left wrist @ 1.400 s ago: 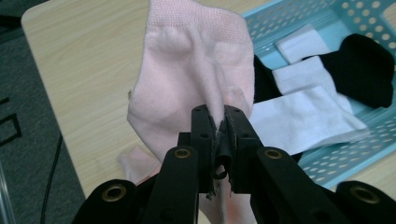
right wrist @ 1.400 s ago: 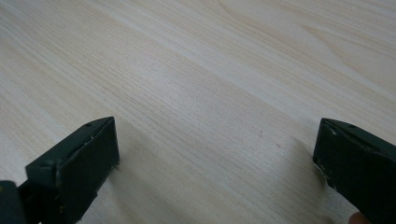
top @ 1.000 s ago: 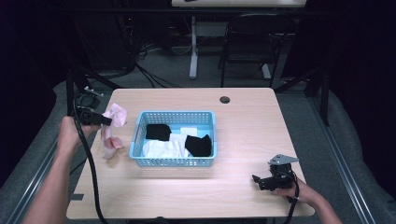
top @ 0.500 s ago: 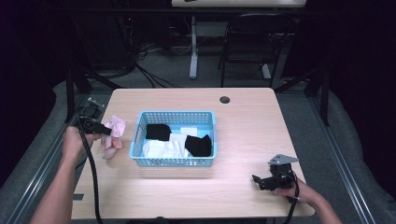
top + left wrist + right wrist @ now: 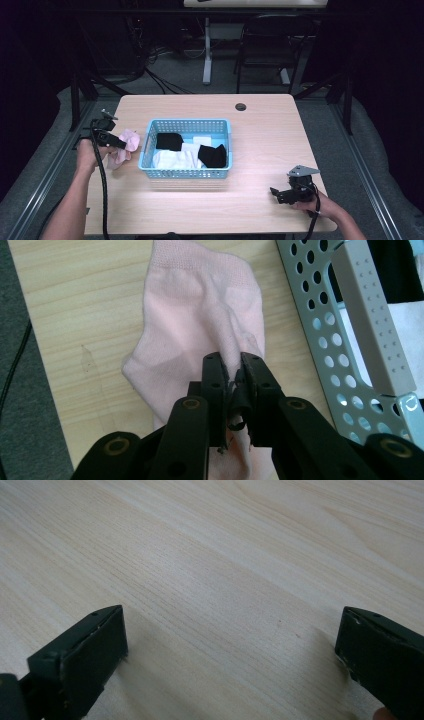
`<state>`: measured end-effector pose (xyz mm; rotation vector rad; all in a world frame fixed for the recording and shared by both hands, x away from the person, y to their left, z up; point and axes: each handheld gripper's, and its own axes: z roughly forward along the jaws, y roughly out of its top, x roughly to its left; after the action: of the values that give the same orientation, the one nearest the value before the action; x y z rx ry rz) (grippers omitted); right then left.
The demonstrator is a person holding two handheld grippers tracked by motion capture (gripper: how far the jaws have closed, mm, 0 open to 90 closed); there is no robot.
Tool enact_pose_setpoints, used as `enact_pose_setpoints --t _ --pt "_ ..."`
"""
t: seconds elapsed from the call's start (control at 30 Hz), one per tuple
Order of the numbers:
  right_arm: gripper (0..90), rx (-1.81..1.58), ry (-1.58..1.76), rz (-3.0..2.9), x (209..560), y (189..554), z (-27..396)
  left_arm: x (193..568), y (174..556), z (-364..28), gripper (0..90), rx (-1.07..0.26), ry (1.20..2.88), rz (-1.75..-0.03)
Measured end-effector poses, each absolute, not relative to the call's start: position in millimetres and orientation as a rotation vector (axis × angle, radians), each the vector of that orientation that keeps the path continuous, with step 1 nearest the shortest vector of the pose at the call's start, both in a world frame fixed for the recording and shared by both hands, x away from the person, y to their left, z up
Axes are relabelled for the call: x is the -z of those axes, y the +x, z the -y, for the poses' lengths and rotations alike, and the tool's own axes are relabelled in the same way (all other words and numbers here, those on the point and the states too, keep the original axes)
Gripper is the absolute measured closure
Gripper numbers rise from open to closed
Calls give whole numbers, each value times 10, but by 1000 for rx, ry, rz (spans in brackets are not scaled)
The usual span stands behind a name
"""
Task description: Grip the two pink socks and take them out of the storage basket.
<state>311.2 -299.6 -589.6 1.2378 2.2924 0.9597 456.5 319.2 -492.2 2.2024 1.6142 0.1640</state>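
Note:
A pink sock (image 5: 128,142) lies on the wooden table (image 5: 265,135) just left of a light blue basket (image 5: 187,122). My left gripper (image 5: 120,145) is low over it, shut on a fold of the pink sock (image 5: 195,315); in the left gripper view the jaws of the left gripper (image 5: 232,365) pinch the cloth, and most of the sock rests spread on the wood beside the basket wall (image 5: 350,315). My right gripper (image 5: 274,192) rests at the table's front right, and the right gripper (image 5: 230,640) stands open over bare wood with nothing between its fingers.
The basket holds two black socks (image 5: 169,141) (image 5: 214,155) and white cloths (image 5: 175,159). A small round cable hole (image 5: 240,106) sits near the table's far edge. A chair and desk legs stand beyond the table.
My left hand has come down with the pink sock, which hung above the table before and now lies on it beside the basket. The right hand has not moved.

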Motion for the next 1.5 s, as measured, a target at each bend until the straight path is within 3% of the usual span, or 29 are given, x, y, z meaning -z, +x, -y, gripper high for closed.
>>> enact_pose_setpoints --t 0.1,0.4,0.63,1.1,1.5 --pt "0 -959 1237 -2296 5895 3112 2997 4925 4563 -3185 742 -145 2203 -1622" --pt "0 -960 1236 -2298 5894 3112 2997 4785 4447 -3238 366 -223 2184 -1628" --pt "0 -958 1235 -2298 5894 3112 2997 4586 4242 -3238 186 -311 2182 -1582" --pt "0 -960 1236 -2298 5894 3112 2997 4485 3792 -3209 139 -358 2178 -1494" --pt "0 -959 1235 -2298 5893 3111 2996 4797 3413 -3251 45 -308 2135 -1510"
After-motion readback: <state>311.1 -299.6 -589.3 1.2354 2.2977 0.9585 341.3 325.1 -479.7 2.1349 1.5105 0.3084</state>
